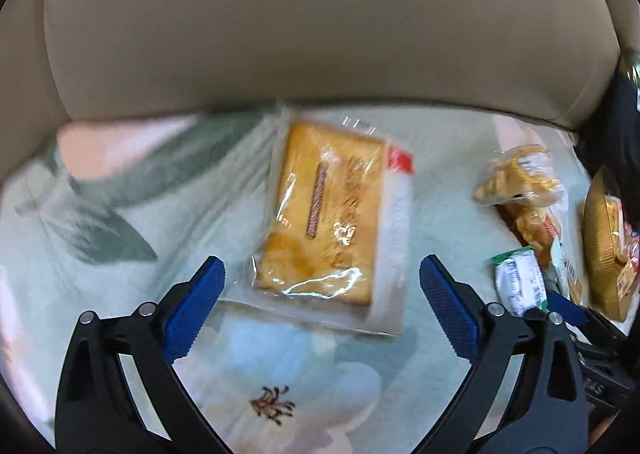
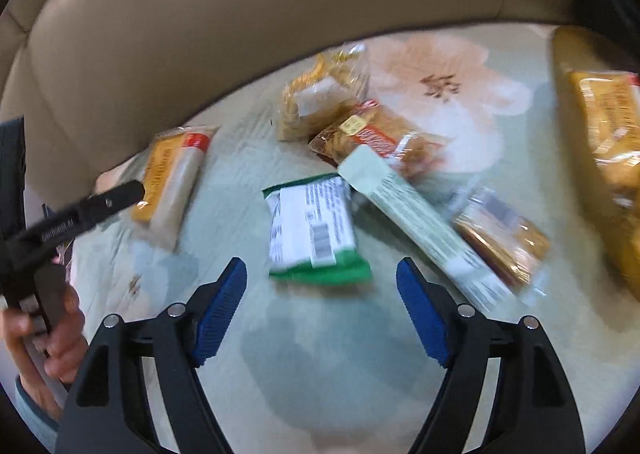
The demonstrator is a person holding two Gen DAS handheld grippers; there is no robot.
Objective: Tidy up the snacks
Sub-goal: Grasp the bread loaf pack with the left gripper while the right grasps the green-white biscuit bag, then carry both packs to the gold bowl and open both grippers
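Note:
A yellow cake in a clear wrapper (image 1: 320,210) lies on the floral cloth (image 1: 120,294), and it also shows in the right wrist view as a yellow cake packet (image 2: 168,182). My left gripper (image 1: 322,266) hovers open over its near end, pads apart from it. A green and white packet (image 2: 310,230) lies just ahead of my right gripper (image 2: 320,268), which is open and holds nothing. A pale green long box (image 2: 416,214), a clear biscuit packet (image 2: 500,238), a red-labelled snack bag (image 2: 372,134) and a yellow bag (image 2: 320,94) lie behind it.
A beige cushion back (image 1: 320,34) rises behind the cloth. A large golden bag (image 2: 600,126) lies at the far right. A hand (image 2: 60,338) holds the left gripper's black finger (image 2: 100,202) at the left edge of the right wrist view. More snack bags (image 1: 516,178) lie right of the cake.

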